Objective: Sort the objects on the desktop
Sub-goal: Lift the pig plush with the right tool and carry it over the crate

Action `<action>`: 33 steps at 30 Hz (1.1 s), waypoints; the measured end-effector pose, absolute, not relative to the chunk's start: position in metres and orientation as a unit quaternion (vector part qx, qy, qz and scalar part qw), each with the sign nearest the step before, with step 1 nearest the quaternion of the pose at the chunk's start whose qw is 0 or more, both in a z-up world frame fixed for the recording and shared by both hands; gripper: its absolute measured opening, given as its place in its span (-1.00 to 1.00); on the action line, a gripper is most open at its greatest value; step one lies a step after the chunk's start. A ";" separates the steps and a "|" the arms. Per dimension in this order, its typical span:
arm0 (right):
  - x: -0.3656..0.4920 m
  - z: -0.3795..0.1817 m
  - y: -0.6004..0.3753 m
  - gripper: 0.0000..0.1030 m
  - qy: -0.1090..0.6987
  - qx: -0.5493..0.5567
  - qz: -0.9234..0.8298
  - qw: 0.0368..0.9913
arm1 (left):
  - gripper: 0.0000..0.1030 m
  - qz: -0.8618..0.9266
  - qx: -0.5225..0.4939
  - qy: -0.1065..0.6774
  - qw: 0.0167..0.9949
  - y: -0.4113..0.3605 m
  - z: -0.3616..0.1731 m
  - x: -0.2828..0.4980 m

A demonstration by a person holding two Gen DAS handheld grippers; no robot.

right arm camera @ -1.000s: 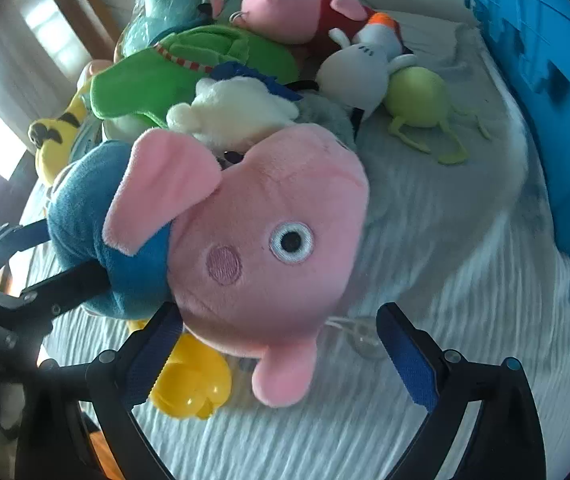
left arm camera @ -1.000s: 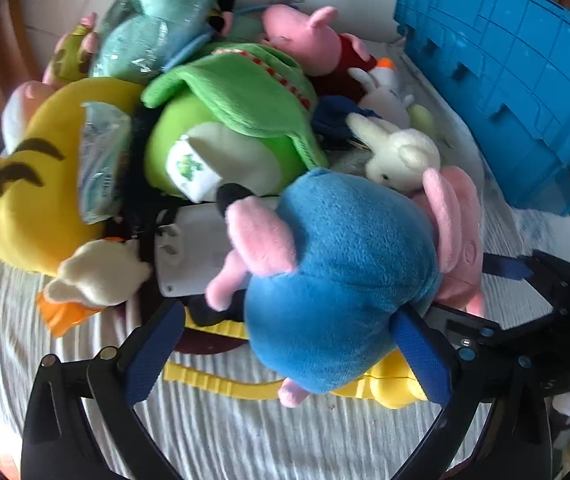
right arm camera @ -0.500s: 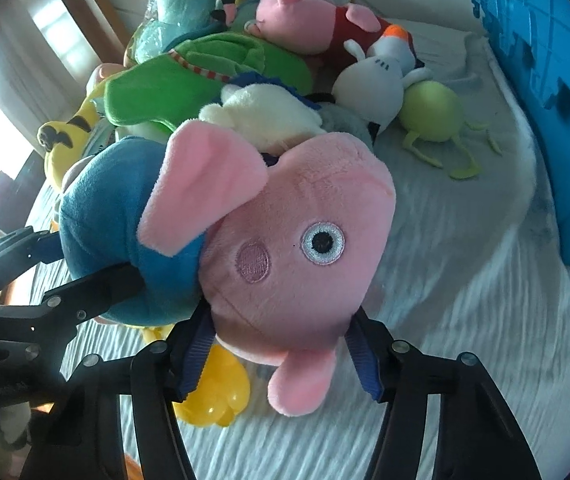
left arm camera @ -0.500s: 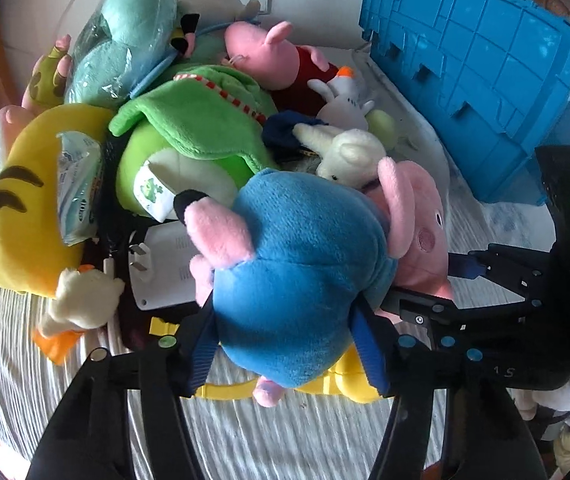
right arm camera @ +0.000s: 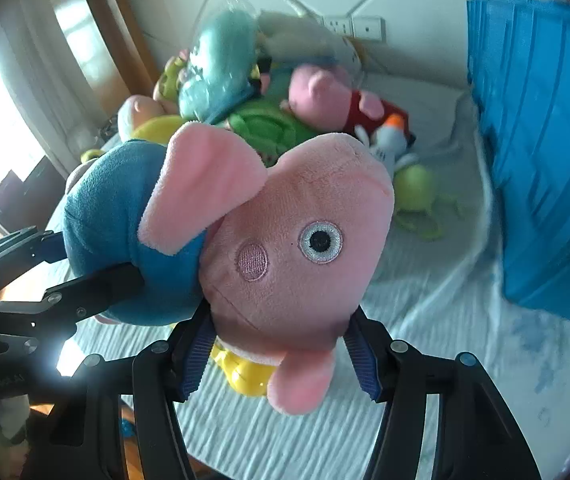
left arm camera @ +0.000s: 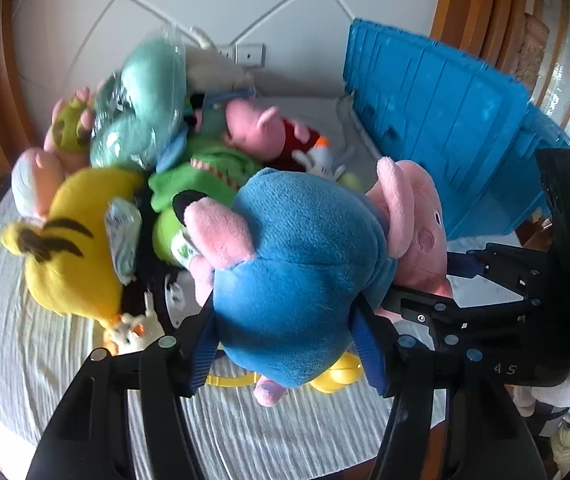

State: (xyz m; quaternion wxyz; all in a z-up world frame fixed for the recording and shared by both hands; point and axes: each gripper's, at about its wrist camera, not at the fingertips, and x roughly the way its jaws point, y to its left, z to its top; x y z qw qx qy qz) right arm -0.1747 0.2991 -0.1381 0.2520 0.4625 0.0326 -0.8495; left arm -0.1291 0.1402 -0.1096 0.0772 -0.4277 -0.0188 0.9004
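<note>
The pig plush in a blue dress [left arm camera: 297, 264] hangs above the white ribbed cloth [left arm camera: 269, 432] that covers the worktop, held at both ends. The left gripper [left arm camera: 285, 344] has just closed on its blue body, and its blue pads press into the fabric on either side. The right gripper [right arm camera: 279, 356] has just closed on the pink head, with the pads squeezing the cheeks just below the embroidered eye, the snout hanging down between them. Under the plush lies a yellow plastic toy [right arm camera: 245, 374] on the cloth. Farther back sits a heap of soft toys: a yellow striped plush [left arm camera: 73, 248] at the left, a green plush [left arm camera: 205, 176] in the middle, a teal plush in clear wrap [left arm camera: 145, 96], and a second pig plush in a red dress [left arm camera: 269, 132]. A blue plastic crate [left arm camera: 445, 128] stands at the right.
</note>
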 end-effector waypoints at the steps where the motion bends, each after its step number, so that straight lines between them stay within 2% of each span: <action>1: -0.173 -0.131 0.300 0.16 0.034 0.458 -0.852 0.251 | 0.17 0.902 -0.424 -0.019 0.078 0.140 -0.104 -0.128; 22: -0.144 -0.011 0.323 0.16 0.050 0.372 -0.906 0.197 | 0.17 0.931 -0.338 0.000 0.138 0.160 0.007 -0.123; 33: -0.133 0.057 0.365 0.16 0.056 0.328 -0.932 0.145 | 0.17 0.938 -0.293 0.013 0.187 0.204 0.062 -0.136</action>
